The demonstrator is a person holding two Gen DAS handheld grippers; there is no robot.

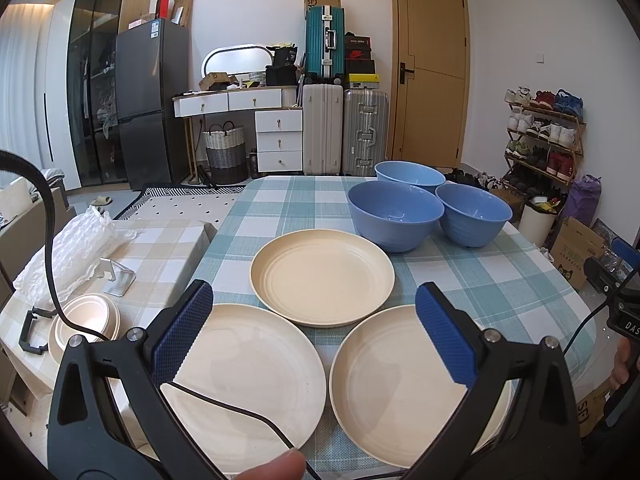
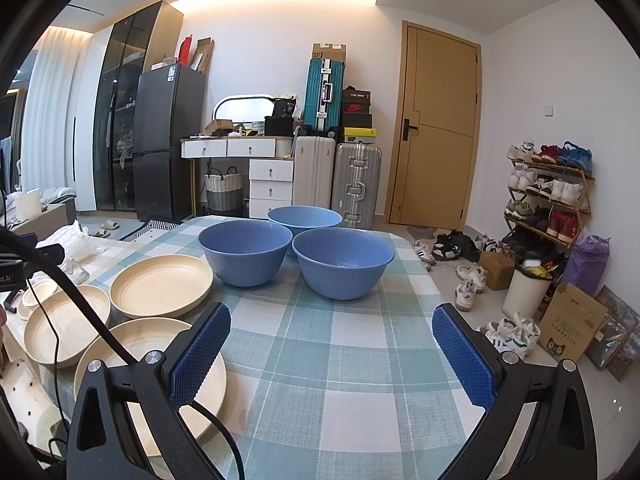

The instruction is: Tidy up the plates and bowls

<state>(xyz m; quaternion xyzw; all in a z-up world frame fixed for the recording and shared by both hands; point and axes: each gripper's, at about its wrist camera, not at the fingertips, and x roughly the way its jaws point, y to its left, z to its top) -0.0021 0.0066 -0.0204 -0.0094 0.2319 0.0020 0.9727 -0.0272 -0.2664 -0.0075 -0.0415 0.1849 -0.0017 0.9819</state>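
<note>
Plates (image 1: 322, 282), three; bowls (image 1: 396, 216), three.

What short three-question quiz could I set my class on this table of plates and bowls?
1. How many blue bowls stand on the checked tablecloth?
2. True or false: the cream plates are stacked in one pile.
3. Multiple choice: the left hand-held gripper is A) shut on a plate, B) open above the plates, C) holding a bowl.

Key:
1. Three: the far bowl, the left bowl and the right bowl.
2. False. The far plate, the near left plate and the near right plate lie apart, side by side.
3. B. The right hand-held gripper is open too.
</note>
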